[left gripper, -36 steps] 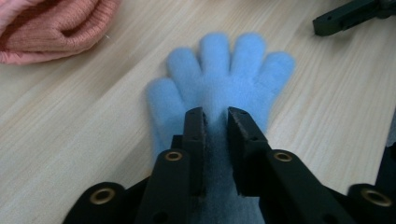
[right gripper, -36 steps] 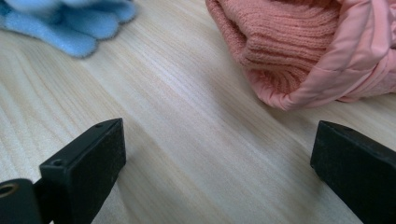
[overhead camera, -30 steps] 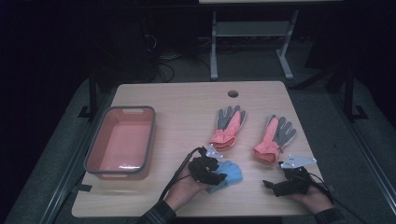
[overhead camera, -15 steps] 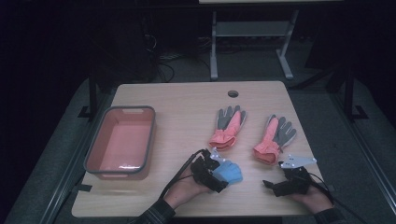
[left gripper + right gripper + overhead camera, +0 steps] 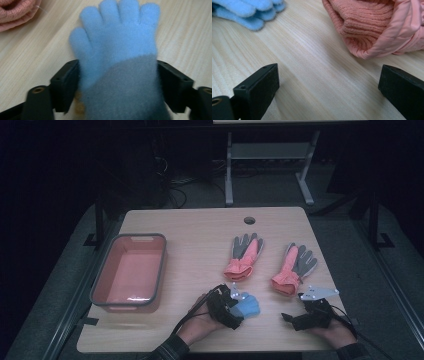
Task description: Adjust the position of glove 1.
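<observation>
A fluffy blue glove with a grey cuff lies near the table's front edge, fingers pointing right. My left gripper is shut on it; in the left gripper view both jaws press the grey cuff of the glove from either side. My right gripper rests on the table at the front right, open, with bare wood between its jaws. Two salmon-and-grey gloves lie farther back, one at the middle and one to the right. The right one's knit cuff lies just beyond my right gripper.
A salmon tray with a grey rim stands at the table's left, nothing visible in it. A round cable hole sits near the far edge. Bare wood stretches between the tray and the gloves. A metal stand is on the floor behind the table.
My left gripper has slid a little to the right onto the blue glove's cuff. The right gripper has stayed where it was.
</observation>
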`<state>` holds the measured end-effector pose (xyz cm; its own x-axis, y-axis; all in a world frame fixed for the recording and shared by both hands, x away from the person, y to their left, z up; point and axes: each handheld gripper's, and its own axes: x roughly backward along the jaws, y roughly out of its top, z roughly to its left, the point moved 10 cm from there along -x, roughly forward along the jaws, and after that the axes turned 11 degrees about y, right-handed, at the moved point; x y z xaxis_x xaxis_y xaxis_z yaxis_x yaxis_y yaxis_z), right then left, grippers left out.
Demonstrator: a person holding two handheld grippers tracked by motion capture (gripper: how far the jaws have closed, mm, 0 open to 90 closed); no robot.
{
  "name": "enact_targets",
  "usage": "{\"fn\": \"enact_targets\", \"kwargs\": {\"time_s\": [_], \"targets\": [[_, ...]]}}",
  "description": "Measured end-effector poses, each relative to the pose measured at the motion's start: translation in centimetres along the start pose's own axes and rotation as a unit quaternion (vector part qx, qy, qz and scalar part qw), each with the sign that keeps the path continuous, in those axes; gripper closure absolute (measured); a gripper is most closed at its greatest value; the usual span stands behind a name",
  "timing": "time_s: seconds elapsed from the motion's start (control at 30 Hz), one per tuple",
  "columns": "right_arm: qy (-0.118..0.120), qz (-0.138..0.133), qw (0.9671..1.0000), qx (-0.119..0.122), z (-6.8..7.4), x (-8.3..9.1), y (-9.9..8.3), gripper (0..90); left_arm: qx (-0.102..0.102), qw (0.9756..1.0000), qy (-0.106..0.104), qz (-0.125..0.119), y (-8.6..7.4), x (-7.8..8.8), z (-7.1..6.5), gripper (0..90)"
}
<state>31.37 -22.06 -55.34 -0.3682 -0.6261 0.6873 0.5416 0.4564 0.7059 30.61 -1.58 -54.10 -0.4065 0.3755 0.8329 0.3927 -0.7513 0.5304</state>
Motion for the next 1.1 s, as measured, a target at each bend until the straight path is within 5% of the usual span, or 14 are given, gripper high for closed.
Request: {"fn": "enact_targets", "kwargs": {"time_s": [0.47, 1.1], "targets": [[0.000, 0.000, 1.0000, 0.000, 0.0, 0.0, 0.0, 2.9, -0.010, 0.9999, -0.008, -0.008, 0.2, 0.4, 0.0, 68.8], [0.000, 0.000, 1.0000, 0.000, 0.0, 0.0, 0.0, 2.9, 0.024, 0.9974, -0.066, -0.019, 0.7, 2.0, 1.0, 72.3]]}}
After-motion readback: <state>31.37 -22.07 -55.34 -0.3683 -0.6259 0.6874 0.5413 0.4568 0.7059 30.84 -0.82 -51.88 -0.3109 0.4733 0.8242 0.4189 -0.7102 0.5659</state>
